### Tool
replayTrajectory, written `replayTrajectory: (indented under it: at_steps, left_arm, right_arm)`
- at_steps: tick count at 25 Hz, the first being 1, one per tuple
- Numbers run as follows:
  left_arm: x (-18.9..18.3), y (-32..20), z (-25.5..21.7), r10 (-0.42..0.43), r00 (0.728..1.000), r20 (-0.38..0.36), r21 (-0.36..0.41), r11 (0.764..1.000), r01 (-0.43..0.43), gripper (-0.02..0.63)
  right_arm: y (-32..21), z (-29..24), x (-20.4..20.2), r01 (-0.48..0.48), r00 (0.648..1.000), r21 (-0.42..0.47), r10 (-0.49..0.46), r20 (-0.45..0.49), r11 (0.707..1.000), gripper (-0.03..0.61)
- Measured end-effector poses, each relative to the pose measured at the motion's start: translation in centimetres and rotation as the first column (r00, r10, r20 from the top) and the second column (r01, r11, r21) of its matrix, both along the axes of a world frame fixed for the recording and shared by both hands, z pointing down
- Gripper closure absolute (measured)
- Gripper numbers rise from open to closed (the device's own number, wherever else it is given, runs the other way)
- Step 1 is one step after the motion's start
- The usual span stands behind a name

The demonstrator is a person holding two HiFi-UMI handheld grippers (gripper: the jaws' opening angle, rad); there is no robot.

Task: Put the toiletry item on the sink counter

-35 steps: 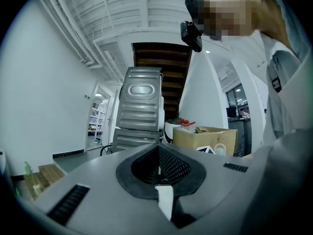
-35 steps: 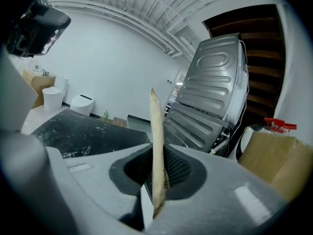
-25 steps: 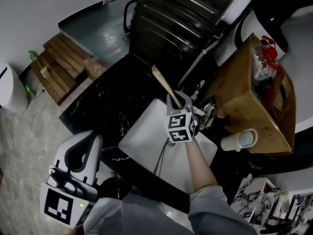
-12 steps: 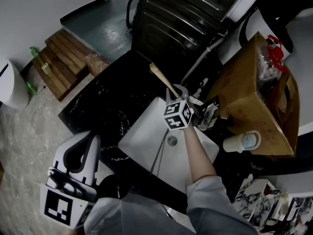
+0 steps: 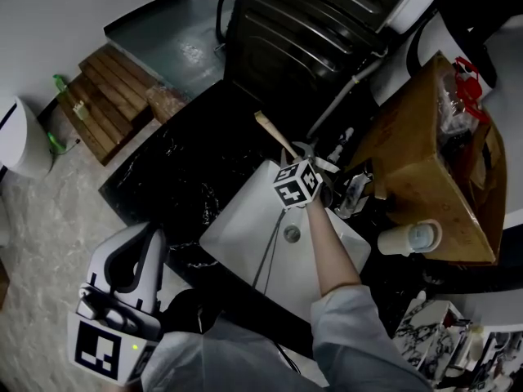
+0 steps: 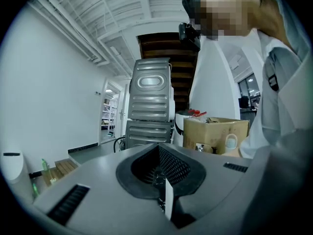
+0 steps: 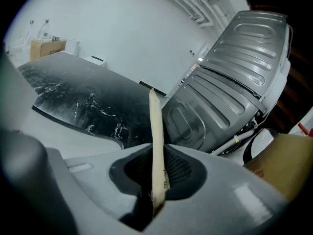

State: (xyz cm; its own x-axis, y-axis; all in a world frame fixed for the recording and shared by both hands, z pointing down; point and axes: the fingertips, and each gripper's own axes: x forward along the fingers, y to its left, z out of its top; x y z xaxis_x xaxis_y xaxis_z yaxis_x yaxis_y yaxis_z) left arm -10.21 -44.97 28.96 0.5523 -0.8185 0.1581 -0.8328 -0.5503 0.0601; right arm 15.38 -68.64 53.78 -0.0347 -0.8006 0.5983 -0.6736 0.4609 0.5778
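Forearm [image 5: 328, 247] over sink [image 5: 241, 227] (stick [image 5: 274, 133] in tongs [image 5: 306, 155])

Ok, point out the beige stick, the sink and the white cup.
beige stick [image 7: 155, 131]: right gripper view, mid-shaft.
sink [image 5: 241, 233]: head view, bare basin.
white cup [image 5: 394, 241]: head view, side wall.

a black, white-veined table [image 5: 184, 174] is seen running slantwise through the head view. a white rectangular sink [image 5: 241, 231] is set into it, and a round drain [image 5: 292, 233] is seen in the basin's floor. a metal tap [image 5: 353, 190] is mounted on the table at the sink's right edge. a brown cardboard box [image 5: 425, 158] is stood on the table past the tap, and a white cup [image 5: 409, 238] is placed just beside the box.
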Motion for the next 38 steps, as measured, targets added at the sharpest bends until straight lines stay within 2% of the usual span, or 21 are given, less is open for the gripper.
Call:
replayTrajectory:
  at_steps: [7, 12, 20, 23, 25, 30, 38]
  left_arm:
    - [-0.7, 0.2, 0.2, -0.010, 1.000, 0.007, -0.003, 1.000, 0.010, 0.609]
    - [-1.0, 0.3, 0.2, -0.012, 1.000, 0.006, -0.007, 1.000, 0.012, 0.609]
    - [-1.6, 0.3, 0.2, -0.015, 1.000, -0.001, -0.003, 1.000, 0.015, 0.609]
    - [-1.8, 0.2, 0.0, -0.010, 1.000, -0.016, 0.007, 1.000, 0.010, 0.609]
    - [-1.8, 0.0, -0.5, 0.002, 0.999, -0.032, 0.026, 1.000, -0.002, 0.609]
    - [-2.0, 0.3, 0.1, 0.018, 1.000, -0.025, -0.003, 1.000, -0.018, 0.609]
    - [-1.8, 0.3, -0.6, 0.073, 0.996, -0.051, 0.020, 0.997, -0.072, 0.609]
  right_arm:
    - [-0.4, 1.3, 0.7, -0.013, 1.000, -0.047, 0.013, 0.004, 0.999, 0.525]
    - [-0.5, 1.4, 0.9, -0.036, 0.998, -0.075, 0.041, 0.057, 0.997, 0.520]
    - [-0.5, 1.3, 0.2, -0.032, 0.993, -0.095, 0.043, 0.111, 0.995, 0.429]
    - [-0.3, 0.9, 0.2, -0.051, 0.986, -0.097, 0.066, 0.151, 0.994, 0.420]
    - [-0.2, 0.4, 0.0, -0.067, 0.979, -0.091, 0.083, 0.184, 0.994, 0.420]
    - [0.3, -0.7, -0.5, -0.105, 0.955, -0.063, 0.118, 0.272, 0.992, 0.419]
    - [1.7, -4.9, -0.9, -0.201, 0.896, 0.041, 0.167, 0.412, 0.979, 0.438]
